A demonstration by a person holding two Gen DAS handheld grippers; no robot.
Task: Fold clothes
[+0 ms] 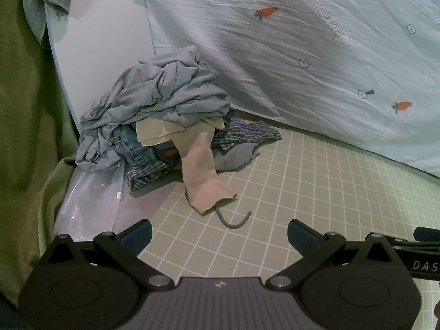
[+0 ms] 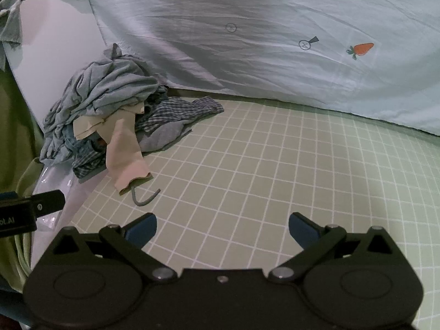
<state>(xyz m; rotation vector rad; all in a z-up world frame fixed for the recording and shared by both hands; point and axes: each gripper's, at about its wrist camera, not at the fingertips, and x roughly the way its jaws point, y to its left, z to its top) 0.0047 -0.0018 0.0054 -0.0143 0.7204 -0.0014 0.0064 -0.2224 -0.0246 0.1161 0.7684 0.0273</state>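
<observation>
A heap of clothes [image 1: 156, 115] lay ahead to my left on the gridded mat [image 1: 302, 192], against a board [image 1: 101, 41]. A draped sheet [image 1: 302, 55] hung behind the mat. From the heap a sleeve [image 1: 203, 170] trailed toward me, a cord [image 1: 233, 220] at its end.

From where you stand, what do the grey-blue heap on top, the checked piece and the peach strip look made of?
Grey-blue garment: soft matte knit, probably cotton jersey, judging by its fine crumpled folds. Checked cloth: thin woven fabric, its pattern crisp, lying flat. Peach strip: smooth, limp cloth with few creases; the fibre cannot be told.
</observation>
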